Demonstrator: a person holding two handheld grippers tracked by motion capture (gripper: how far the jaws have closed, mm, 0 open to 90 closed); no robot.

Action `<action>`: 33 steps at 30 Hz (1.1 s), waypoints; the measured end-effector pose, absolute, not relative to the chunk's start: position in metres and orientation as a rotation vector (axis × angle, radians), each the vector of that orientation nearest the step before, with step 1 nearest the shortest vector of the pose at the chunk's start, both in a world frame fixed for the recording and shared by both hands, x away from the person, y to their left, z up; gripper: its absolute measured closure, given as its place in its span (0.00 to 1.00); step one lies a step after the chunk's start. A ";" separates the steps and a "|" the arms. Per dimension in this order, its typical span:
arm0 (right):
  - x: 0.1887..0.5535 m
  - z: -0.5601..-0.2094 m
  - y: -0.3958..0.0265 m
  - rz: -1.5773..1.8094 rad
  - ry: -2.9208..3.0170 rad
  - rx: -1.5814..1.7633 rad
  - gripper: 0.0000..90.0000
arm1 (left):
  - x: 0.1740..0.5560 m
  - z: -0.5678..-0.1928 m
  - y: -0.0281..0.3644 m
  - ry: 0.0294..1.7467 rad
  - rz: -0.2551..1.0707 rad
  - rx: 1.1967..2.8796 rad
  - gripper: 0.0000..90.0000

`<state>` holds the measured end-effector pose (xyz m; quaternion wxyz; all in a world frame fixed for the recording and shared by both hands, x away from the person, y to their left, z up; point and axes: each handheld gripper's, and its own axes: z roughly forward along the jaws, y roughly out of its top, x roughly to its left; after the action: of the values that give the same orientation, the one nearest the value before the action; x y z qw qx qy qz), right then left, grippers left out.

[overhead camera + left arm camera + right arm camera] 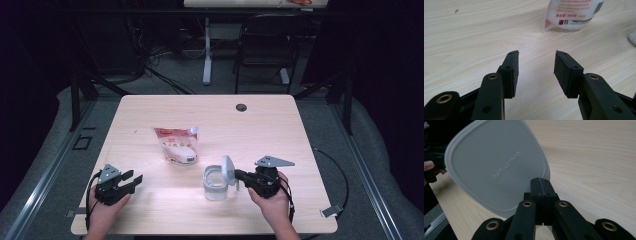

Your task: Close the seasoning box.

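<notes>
A clear square container [216, 183] stands on the wooden table [280, 130], near the front and right of centre. Its grey lid [228, 170] is lifted off and held on edge just above the container's right side. My right gripper [239, 175] is shut on the lid's rim; in the right gripper view the lid [496, 165] fills the upper left, with the jaws of my right gripper [539, 181] pinched on its lower edge. My left gripper [135, 181] rests near the front left, open and holding nothing. A white and red pouch [177, 144] lies flat mid-table, ahead of my left gripper [536, 56] as the pouch [571, 13].
A round cable hole [241, 107] sits near the table's far edge. Beyond the table stand a black chair [265, 45] and a white desk leg [207, 55]. Bare wood lies between my left gripper and the container.
</notes>
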<state>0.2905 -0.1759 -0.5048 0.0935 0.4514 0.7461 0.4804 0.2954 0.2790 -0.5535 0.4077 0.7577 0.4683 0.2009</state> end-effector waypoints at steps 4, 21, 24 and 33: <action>0.292 -0.508 -0.177 1.445 2.206 1.389 1.00 | 0.296 -0.554 0.280 1.180 0.507 1.912 0.61; 0.295 -0.514 -0.179 1.440 2.217 1.421 1.00 | 0.295 -0.553 0.280 1.186 0.507 1.910 0.61; 0.296 -0.516 -0.181 1.438 2.217 1.433 0.99 | 0.295 -0.553 0.280 1.184 0.506 1.907 0.61; 0.295 -0.518 -0.183 1.388 2.201 1.403 0.92 | 0.296 -0.553 0.280 1.180 0.509 1.905 0.61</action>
<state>0.2948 -0.1826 -0.5176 0.0925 0.4725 0.7414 0.4675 0.2964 0.2804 -0.5530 0.4094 0.7562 0.4687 0.2023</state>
